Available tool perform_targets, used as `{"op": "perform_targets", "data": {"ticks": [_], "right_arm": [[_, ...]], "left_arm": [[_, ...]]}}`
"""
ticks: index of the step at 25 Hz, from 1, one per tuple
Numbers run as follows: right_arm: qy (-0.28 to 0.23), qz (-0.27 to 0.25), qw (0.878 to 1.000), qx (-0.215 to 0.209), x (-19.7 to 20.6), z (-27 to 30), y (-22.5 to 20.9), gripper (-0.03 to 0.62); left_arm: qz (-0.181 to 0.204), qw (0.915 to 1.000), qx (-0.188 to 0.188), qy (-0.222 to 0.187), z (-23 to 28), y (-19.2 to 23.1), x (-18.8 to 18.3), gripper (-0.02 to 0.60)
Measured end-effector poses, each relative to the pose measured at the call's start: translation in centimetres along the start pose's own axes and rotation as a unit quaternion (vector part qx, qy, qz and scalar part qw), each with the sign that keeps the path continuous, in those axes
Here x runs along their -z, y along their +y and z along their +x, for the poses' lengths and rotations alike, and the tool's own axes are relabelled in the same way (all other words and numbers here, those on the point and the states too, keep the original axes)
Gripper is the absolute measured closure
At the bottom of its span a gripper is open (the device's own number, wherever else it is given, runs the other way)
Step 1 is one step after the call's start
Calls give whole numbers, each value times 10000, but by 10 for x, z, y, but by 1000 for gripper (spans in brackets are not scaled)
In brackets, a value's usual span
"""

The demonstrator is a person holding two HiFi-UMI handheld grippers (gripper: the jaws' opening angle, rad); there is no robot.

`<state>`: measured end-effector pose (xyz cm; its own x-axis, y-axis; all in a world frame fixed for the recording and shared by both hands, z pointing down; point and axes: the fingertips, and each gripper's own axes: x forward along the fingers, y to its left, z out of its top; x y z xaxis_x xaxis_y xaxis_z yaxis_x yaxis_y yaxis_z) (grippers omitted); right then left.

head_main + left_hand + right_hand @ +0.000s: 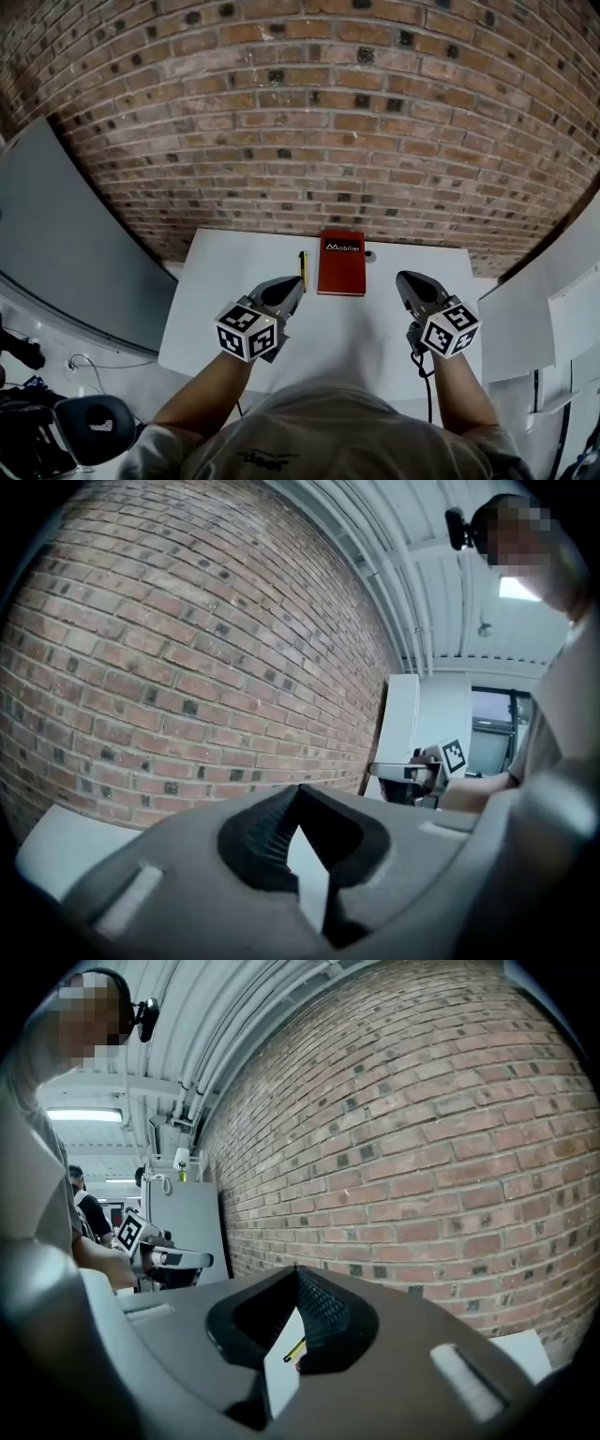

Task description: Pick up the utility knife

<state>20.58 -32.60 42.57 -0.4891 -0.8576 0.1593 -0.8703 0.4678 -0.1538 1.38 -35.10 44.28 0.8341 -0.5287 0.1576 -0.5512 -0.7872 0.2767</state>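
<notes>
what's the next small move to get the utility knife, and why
Probably open the left tool first: its jaws are shut, and the utility knife lies just ahead of its tip on the table, beside the red book.

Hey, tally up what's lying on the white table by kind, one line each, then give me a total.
Utility knife: 1
Red book: 1
Small dark item beside the book's far right corner, too small to identify: 1
Total: 3
</notes>
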Motion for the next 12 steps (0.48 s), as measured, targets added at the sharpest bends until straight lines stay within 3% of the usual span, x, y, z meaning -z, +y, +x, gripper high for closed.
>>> {"op": "perform_targets", "data": {"ticks": [10, 11, 12], "right_arm": [[79, 4, 10000, -20, 3, 6, -10, 585], [89, -7, 10000, -34, 4, 8, -10, 585], [109, -27, 9999, -52, 5, 10, -11, 585]], "left_arm": [[-186, 9998, -117, 22, 11, 11, 3, 581], [-274, 9994, -178, 83, 13, 16, 6, 566], [-385, 9988, -239, 185, 16, 22, 10, 450]]}}
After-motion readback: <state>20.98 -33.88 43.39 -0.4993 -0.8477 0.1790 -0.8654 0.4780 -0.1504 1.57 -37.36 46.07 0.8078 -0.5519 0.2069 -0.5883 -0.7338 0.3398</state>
